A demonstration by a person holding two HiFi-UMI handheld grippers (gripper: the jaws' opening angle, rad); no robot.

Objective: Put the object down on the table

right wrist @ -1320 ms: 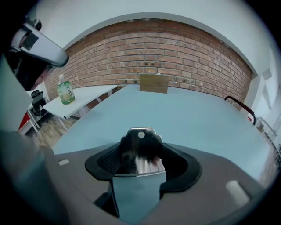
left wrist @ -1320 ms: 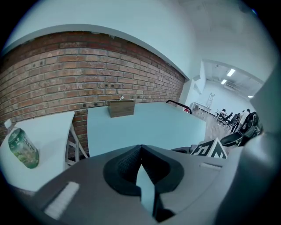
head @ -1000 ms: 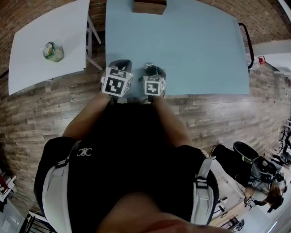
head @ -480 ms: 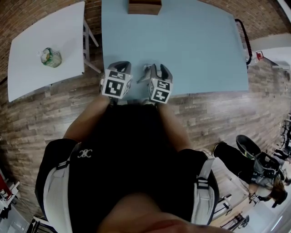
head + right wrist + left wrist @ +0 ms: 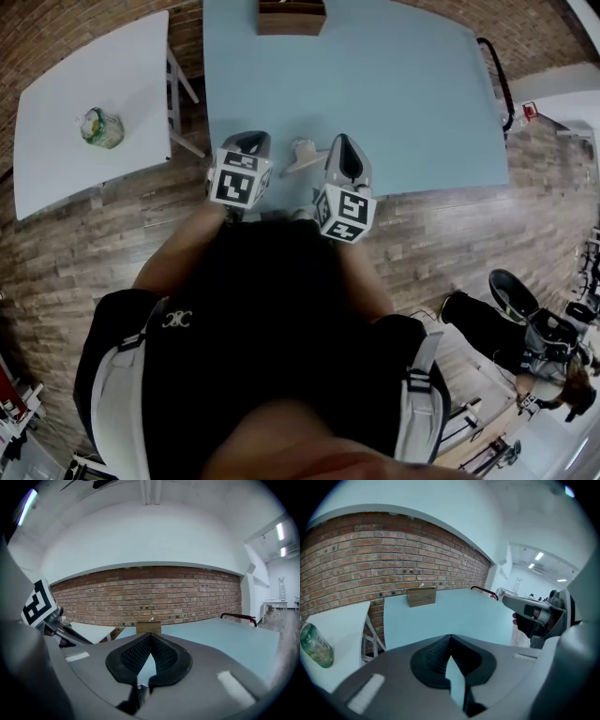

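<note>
A small grey object point(image 5: 304, 156) rests on the light blue table point(image 5: 403, 84) near its front edge, between my two grippers; what it is I cannot tell. My left gripper point(image 5: 248, 142) hovers over the front edge to the object's left, and its pads point(image 5: 436, 653) meet with nothing between them. My right gripper point(image 5: 342, 152) is just right of the object and apart from it. In the right gripper view its pads point(image 5: 161, 654) are pressed together and empty. Each gripper shows at the side of the other's view.
A wooden box point(image 5: 292, 17) stands at the table's far edge against a brick wall point(image 5: 150, 597). A white side table point(image 5: 84, 66) at the left carries a green jar point(image 5: 101, 127). Wood floor lies below the front edge. A dark hooked bar point(image 5: 494, 70) sits at the table's right end.
The right gripper's jaws, open half a second ago, have closed on nothing while it drew back and to the right. The grey object stays on the table. The left gripper barely moved.
</note>
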